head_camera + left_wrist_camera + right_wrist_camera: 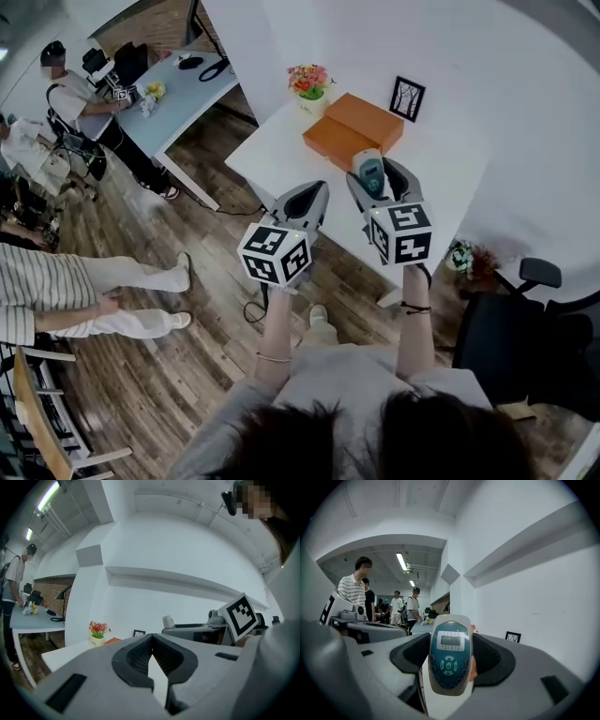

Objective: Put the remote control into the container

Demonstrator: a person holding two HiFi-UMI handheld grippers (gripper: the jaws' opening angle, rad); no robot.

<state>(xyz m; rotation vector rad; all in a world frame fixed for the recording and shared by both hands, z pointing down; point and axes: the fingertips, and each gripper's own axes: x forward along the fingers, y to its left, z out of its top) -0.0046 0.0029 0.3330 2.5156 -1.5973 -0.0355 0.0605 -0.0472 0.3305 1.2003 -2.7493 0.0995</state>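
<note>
A white and teal remote control (pixel 450 656) with a small screen is clamped upright in my right gripper (pixel 450 641), which is shut on it. In the head view the remote control (pixel 372 174) pokes out of the right gripper (pixel 379 185) above the near part of the white table (pixel 441 178). The orange box (pixel 354 128) lies on the table just beyond it, with its top looking closed. My left gripper (pixel 301 207) hangs at the table's near edge, shut and empty, and in its own view the left gripper (pixel 151 643) points over the table.
A pot of flowers (pixel 310 82) and a small picture frame (pixel 407 97) stand behind the box. A black chair (pixel 511 328) is at the right. People (pixel 94 291) stand at the left near a second table (pixel 178 89).
</note>
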